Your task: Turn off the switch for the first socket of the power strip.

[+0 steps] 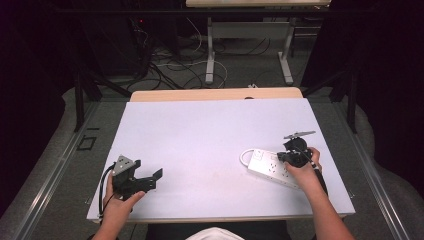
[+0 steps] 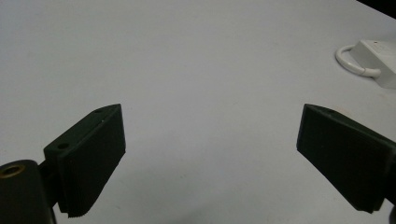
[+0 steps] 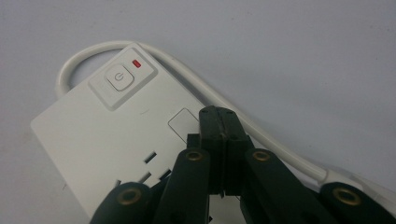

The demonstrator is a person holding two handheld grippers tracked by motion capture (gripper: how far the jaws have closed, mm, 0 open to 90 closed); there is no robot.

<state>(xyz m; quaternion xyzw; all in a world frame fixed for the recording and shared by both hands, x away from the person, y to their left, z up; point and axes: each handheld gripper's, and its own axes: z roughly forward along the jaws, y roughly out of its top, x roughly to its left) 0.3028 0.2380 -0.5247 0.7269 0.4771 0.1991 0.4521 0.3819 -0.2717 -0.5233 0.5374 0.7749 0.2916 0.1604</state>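
Note:
A white power strip [image 1: 270, 167] lies on the white table at the right, with its cable looped round its far end. In the right gripper view the power strip [image 3: 93, 135] shows a round power button [image 3: 119, 78], a small red light [image 3: 136, 63] and several sockets. My right gripper [image 1: 288, 158] hovers over the strip's middle, its jaws pressed together with nothing between them [image 3: 223, 116]. My left gripper [image 1: 150, 179] rests at the table's front left, wide open [image 2: 210, 154] over bare table, and the power strip [image 2: 378, 60] shows far off to its right.
The white table top [image 1: 210, 135] has a wooden edge at the back. Beyond it are desk legs [image 1: 211, 50] and loose cables [image 1: 170, 70] on the floor. Dark frame posts stand at both sides.

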